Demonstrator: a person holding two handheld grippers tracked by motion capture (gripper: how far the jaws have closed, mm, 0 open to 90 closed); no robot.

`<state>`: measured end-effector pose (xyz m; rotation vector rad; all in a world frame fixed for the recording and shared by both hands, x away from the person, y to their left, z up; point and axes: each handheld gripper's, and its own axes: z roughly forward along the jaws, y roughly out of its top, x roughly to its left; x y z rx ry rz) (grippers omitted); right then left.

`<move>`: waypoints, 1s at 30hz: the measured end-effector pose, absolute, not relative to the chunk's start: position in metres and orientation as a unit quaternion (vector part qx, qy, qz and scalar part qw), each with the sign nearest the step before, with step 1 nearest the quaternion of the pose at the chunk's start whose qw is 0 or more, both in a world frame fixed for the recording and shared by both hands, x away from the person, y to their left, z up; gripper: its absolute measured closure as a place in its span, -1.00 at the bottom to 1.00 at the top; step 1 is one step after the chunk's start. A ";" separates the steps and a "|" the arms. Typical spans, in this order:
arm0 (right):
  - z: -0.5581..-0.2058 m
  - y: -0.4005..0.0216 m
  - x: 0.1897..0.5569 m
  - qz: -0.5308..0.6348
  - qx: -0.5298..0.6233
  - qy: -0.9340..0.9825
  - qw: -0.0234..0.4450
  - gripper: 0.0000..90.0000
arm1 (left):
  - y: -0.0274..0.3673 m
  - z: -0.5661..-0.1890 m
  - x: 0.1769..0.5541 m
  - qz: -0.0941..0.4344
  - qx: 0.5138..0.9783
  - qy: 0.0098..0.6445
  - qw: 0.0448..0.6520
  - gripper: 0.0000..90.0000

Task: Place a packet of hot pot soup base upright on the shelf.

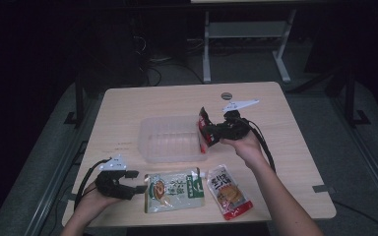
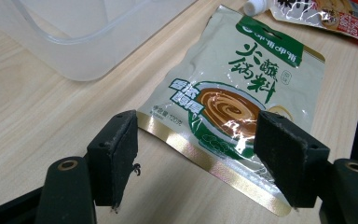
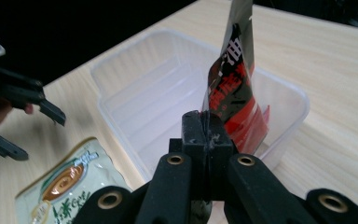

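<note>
Red-and-black sachet [image 1: 204,132] is clamped upright in the right tool [image 1: 215,132], jaws closed on its edge, over the right end of the clear plastic tub [image 1: 150,142]; its lower part dips inside the tub. Left tool [image 1: 137,182] rests on the wooden counter [image 1: 128,103], jaws spread and gripping nothing, just beside the green-and-cream sauce pouch [image 1: 173,191]. 1 red spouted pouch [image 1: 229,191] lies right of that. Tub's near wall stands between the flat pouches and the held sachet.

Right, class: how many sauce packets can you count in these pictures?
3: a red-black packet held by the right gripper over the clear tub; a green packet and a red spouted packet flat on the table.
</note>
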<state>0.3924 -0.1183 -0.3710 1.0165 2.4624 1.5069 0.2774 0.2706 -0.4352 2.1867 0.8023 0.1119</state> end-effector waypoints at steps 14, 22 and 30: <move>-0.387 -0.112 0.398 0.479 0.339 0.809 0.028 0.98 | 0.269 -0.438 0.278 0.036 0.866 0.315 0.387 -0.33; -0.392 -0.111 0.401 0.484 0.340 0.806 0.026 0.88 | 0.268 -0.441 0.278 0.031 0.869 0.313 0.381 -0.33; -0.394 -0.111 0.403 0.473 0.355 0.806 0.027 0.17 | 0.267 -0.442 0.279 0.030 0.873 0.309 0.376 -0.33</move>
